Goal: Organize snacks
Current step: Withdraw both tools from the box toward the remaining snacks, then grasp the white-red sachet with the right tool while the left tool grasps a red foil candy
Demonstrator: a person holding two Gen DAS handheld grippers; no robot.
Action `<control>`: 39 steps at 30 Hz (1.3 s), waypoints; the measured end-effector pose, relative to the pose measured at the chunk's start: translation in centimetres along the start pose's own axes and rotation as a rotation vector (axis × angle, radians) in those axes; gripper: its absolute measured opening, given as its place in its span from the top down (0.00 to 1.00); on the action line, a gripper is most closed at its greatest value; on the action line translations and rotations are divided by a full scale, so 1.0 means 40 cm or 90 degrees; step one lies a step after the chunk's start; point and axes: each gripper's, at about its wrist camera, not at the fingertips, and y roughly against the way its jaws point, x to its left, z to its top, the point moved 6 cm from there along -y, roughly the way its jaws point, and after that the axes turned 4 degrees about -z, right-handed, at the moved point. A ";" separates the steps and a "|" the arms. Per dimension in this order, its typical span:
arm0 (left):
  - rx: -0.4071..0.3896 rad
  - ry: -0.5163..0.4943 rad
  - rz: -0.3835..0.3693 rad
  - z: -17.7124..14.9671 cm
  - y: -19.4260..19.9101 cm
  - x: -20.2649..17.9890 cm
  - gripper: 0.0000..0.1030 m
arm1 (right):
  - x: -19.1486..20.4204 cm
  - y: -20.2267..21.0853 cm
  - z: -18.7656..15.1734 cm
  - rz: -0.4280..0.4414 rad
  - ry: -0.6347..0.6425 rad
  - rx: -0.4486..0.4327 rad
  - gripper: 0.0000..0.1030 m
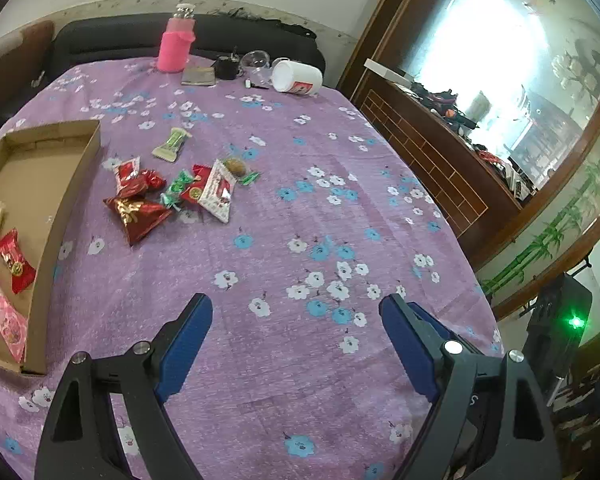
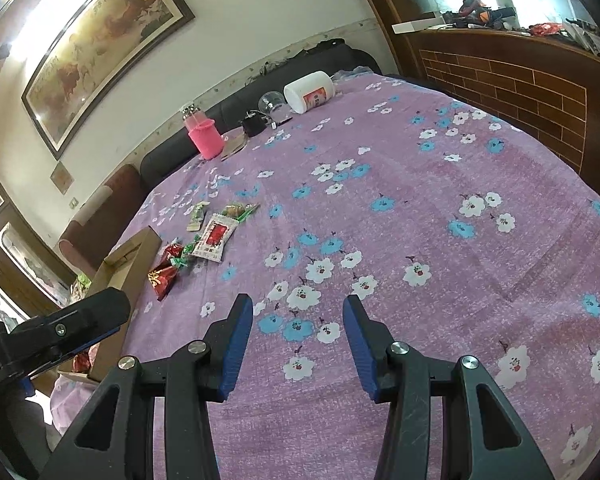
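Note:
A pile of wrapped snacks lies on the purple flowered tablecloth [image 1: 300,208]: a big red packet [image 1: 136,214], a white-and-red packet [image 1: 218,192], a green candy [image 1: 176,188] and a pale green packet [image 1: 172,144]. A cardboard box [image 1: 72,184] at the left holds a red snack [image 1: 14,262], a pink snack [image 1: 4,320] and a beige one. My left gripper [image 1: 296,308] is open and empty, above the cloth, nearer than the pile. My right gripper [image 2: 298,308] is open and empty; the pile [image 2: 212,238] and box [image 2: 134,256] lie to its far left.
At the table's far edge stand a pink bottle [image 1: 174,42], a tipped white jar [image 1: 296,76], a clear cup [image 1: 256,60] and small dark items. A dark sofa runs behind. A wooden counter [image 1: 428,148] borders the right. The left gripper's body [image 2: 56,332] shows at the right view's left.

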 end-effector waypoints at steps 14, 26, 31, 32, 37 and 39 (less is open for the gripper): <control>0.000 0.014 -0.010 0.002 0.006 0.027 0.17 | -0.013 -0.018 0.000 -0.014 -0.003 0.009 0.51; -0.081 0.077 0.063 0.064 0.117 0.218 0.16 | 0.009 -0.050 0.119 0.064 -0.020 0.045 0.46; -0.096 0.111 0.086 0.070 0.148 0.302 0.16 | 0.071 -0.142 0.173 0.088 -0.010 0.078 0.41; -0.095 0.116 0.088 0.069 0.149 0.315 0.16 | 0.095 -0.170 0.182 0.091 0.002 0.089 0.41; -0.087 0.108 0.090 0.069 0.144 0.336 0.16 | 0.206 -0.288 0.175 0.120 0.027 0.149 0.41; -0.082 0.094 0.090 0.068 0.143 0.336 0.16 | 0.237 -0.334 0.172 0.111 0.036 0.161 0.41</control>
